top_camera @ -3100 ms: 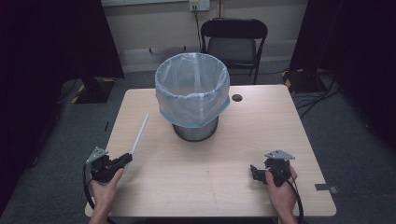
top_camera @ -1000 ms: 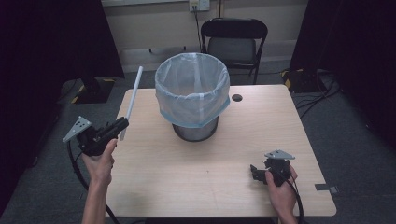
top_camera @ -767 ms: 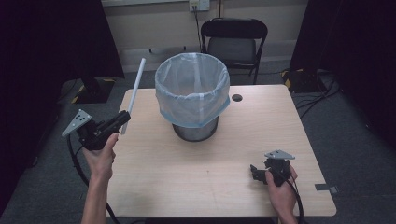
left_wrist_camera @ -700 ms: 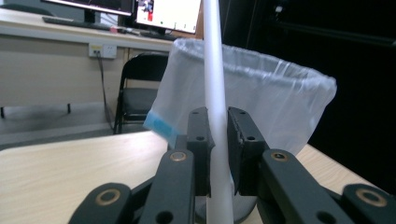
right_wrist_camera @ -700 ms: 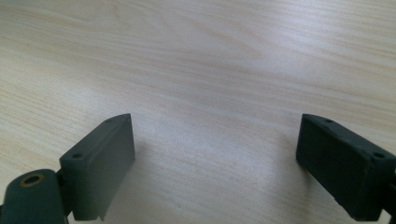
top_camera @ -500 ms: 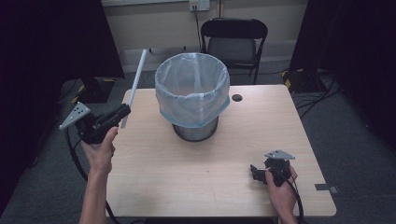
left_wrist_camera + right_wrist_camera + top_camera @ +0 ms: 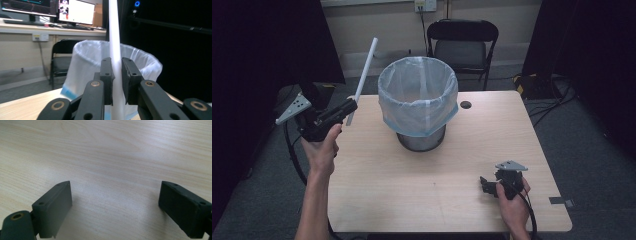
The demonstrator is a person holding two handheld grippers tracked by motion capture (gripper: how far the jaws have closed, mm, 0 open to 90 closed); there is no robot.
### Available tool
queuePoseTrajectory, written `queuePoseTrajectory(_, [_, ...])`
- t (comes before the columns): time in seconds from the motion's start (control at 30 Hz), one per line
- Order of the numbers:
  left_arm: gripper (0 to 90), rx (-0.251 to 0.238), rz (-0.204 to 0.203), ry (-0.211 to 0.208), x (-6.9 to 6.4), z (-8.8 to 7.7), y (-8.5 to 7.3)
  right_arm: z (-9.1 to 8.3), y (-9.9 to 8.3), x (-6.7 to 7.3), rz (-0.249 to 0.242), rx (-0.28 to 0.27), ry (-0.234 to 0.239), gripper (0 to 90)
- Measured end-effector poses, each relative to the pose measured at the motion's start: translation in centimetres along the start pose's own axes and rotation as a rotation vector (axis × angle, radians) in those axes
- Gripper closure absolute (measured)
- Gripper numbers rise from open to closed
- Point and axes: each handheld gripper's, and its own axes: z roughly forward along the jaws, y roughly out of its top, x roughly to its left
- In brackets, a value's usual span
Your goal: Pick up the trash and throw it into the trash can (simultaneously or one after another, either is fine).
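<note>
Between your left gripper's (image 7: 116,75) two black jaws, low centre of the left gripper view, one white rod (image 7: 114,42) is clamped near its lower end, standing almost upright against the lined bin (image 7: 82,67) behind it. From above, that left gripper (image 7: 343,109) sits at centre left of the frame, off the table's (image 7: 412,200) left edge, with the rod (image 7: 365,67) slanting up toward the top of the frame, just left of the bin's (image 7: 418,100) rim.

Your likely step, judged from this posture, is dropping the rod into the bin. Carry the clamped end across until the rod hangs over the opening, tip it down inside the liner, and release only once it clears the rim; the thin bag could snag.

Your right gripper (image 7: 488,185) rests at lower right of the high view, jaws spread wide over bare wood (image 7: 105,157), gripping nothing.

Count: one rod, one bin, two grippers, one chair (image 7: 462,42).
</note>
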Motion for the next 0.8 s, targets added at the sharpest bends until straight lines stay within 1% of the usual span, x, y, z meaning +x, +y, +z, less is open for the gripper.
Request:
queuePoseTrajectory(0.07, [80.5, 0.005, 0.016, -0.001, -0.3, 0.4, 0.5, 0.0, 0.0, 0.0, -0.001, 0.0, 0.0, 10.7])
queuePoseTrajectory(0.13, [80.5, 0.006, 0.016, -0.003, -0.4, 0.6, 0.7, 0.0, 0.0, 0.0, -0.001, 0.0, 0.0, 10.7])
queuePoseTrajectory(0.17, [80.6, -0.005, 0.011, -0.016, -0.5, 1.0, 1.1, 0.0, 0.0, 0.0, 0.0, 0.0, 0.0, 10.7])
queuePoseTrajectory(0.23, [80.5, -0.003, 0.011, -0.022, -0.5, 1.2, 1.4, 0.0, 0.0, 0.0, -0.001, 0.0, 0.0, 10.7])
queuePoseTrajectory(0.27, [80.5, -0.004, 0.011, -0.028, -0.7, 1.5, 1.8, 0.0, 0.0, 0.0, 0.0, 0.0, 0.0, 10.7])
queuePoseTrajectory(0.33, [80.5, -0.005, 0.03, -0.042, -0.9, 1.8, 2.3, 0.0, 0.0, 0.0, 0.0, 0.0, 0.0, 10.7])
queuePoseTrajectory(0.37, [80.5, -0.005, 0.03, -0.042, -0.9, 1.8, 2.3, 0.0, 0.0, 0.0, 0.0, 0.0, 0.0, 10.7])
queuePoseTrajectory(0.53, [80.5, -0.012, 0.044, -0.066, -1.4, 2.8, 3.8, 0.0, 0.0, 0.0, -0.001, 0.0, 0.0, 10.7])
queuePoseTrajectory(0.6, [80.6, -0.018, 0.042, -0.077, -1.6, 3.2, 4.2, 0.0, 0.0, 0.0, 0.0, 0.0, 0.0, 10.7])
queuePoseTrajectory(0.63, [80.6, -0.015, 0.053, -0.081, -1.6, 3.4, 4.4, 0.0, 0.0, 0.0, 0.0, 0.0, 0.0, 10.7])
queuePoseTrajectory(0.7, [80.5, -0.016, 0.052, -0.097, -1.5, 4.0, 4.4, 0.0, 0.0, 0.0, 0.0, 0.0, 0.0, 10.7])
queuePoseTrajectory(0.73, [80.5, -0.005, 0.053, -0.099, -1.5, 4.3, 4.2, 0.0, 0.0, 0.0, 0.0, 0.0, 0.0, 10.7])
queuePoseTrajectory(0.8, [80.5, 0.0, 0.048, -0.102, -1.5, 4.9, 4.0, 0.0, 0.0, 0.0, 0.0, 0.0, 0.0, 10.7])
